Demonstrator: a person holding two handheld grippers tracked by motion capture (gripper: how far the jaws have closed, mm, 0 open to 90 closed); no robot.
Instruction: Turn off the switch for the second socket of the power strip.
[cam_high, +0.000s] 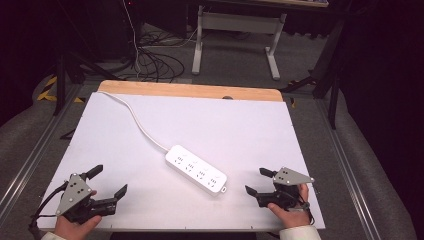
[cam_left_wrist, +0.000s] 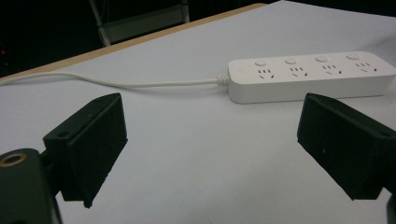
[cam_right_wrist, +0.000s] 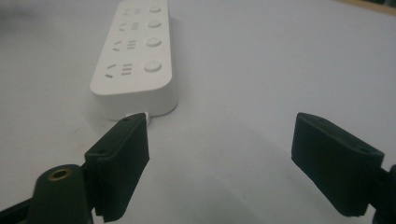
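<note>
A white power strip (cam_high: 196, 170) with several sockets and buttons lies diagonally in the middle of the white table (cam_high: 240, 125). Its white cable (cam_high: 140, 122) runs to the table's far left corner. My left gripper (cam_high: 109, 181) rests open near the front left edge, with the strip (cam_left_wrist: 310, 77) lying ahead of its jaws. My right gripper (cam_high: 259, 181) rests open near the front right edge, a short way from the strip's near end (cam_right_wrist: 135, 60). Both grippers hold nothing.
A wooden strip (cam_high: 190, 90) edges the table's far side. Beyond it, cables (cam_high: 155, 62) lie on the floor beside a white desk frame (cam_high: 235, 35). Black stand legs (cam_high: 62, 75) flank the table.
</note>
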